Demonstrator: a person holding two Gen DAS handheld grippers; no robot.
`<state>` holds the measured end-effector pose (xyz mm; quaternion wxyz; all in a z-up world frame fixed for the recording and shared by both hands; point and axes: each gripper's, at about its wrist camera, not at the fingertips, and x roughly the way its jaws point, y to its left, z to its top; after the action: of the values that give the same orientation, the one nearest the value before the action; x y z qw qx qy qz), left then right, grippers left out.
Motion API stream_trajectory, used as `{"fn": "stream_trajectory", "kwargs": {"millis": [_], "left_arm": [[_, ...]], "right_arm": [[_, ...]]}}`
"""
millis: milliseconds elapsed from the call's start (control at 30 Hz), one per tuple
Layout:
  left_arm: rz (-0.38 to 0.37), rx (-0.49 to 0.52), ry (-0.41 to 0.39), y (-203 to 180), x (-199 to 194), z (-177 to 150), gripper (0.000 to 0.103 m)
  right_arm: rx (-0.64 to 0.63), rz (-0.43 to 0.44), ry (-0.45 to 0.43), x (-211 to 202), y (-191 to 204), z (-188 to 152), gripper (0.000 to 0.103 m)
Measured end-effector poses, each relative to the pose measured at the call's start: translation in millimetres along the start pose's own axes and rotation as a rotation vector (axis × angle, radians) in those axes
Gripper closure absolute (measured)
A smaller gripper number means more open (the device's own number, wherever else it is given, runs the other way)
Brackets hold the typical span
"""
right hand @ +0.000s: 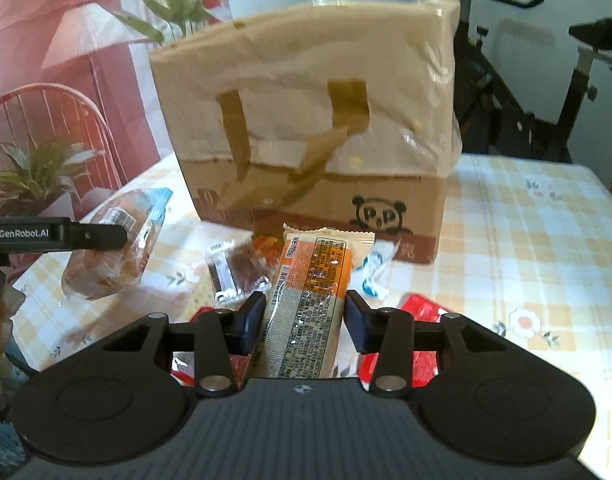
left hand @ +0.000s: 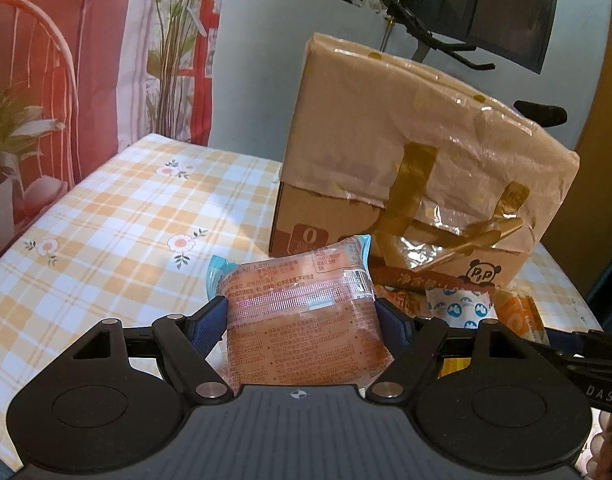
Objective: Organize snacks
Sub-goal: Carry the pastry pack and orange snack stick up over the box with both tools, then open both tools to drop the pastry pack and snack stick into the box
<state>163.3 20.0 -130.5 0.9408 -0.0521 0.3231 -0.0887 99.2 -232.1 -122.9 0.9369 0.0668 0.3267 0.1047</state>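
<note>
My left gripper [left hand: 301, 316] is shut on a clear bread packet [left hand: 301, 320] with a blue end and holds it above the table in front of the cardboard box [left hand: 406, 152]. The same packet shows at the left of the right wrist view [right hand: 113, 248], held by the left gripper. My right gripper [right hand: 303, 316] is shut on a long orange and silver snack bar [right hand: 310, 300], held up before the box [right hand: 306, 120]. Loose snacks lie below: a dark brown packet [right hand: 235, 272], red packets [right hand: 420, 320] and a blue-dotted white packet [left hand: 462, 308].
The box, taped and covered with plastic film, stands on a yellow checked tablecloth [left hand: 125, 220]. A red chair [right hand: 45, 120] and plants [left hand: 9, 136] stand at the left. An exercise bike [right hand: 546, 80] stands behind the table at the right.
</note>
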Motion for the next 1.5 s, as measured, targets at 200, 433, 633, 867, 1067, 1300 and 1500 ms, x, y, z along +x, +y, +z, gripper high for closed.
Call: {"fn": "stream_trajectory", "kwargs": {"millis": [200,433,633,867,1067,1300,1500], "left_arm": [[0.005,0.021,-0.053,-3,-10,12,0.023],[-0.003,0.08,-0.167,-13,-33,36,0.023],[-0.032,0.121,-0.226,-26,-40,57,0.023],[-0.073,0.133,-0.282,-36,-41,92,0.023],[-0.125,0.146,-0.349,-51,-29,144,0.023],[-0.152,0.187,-0.323,-78,25,191,0.023],[-0.117,0.191,-0.225,-87,80,202,0.023]], "right_arm": [[-0.022,-0.005,-0.06,-12,2,10,0.057],[-0.055,0.005,-0.17,-35,5,32,0.057],[-0.086,0.023,-0.249,-49,9,56,0.057],[-0.1,0.058,-0.326,-58,7,93,0.057],[-0.123,0.06,-0.383,-49,1,144,0.057],[-0.127,0.004,-0.379,1,-20,205,0.057],[-0.096,-0.032,-0.248,50,-42,222,0.057]]}}
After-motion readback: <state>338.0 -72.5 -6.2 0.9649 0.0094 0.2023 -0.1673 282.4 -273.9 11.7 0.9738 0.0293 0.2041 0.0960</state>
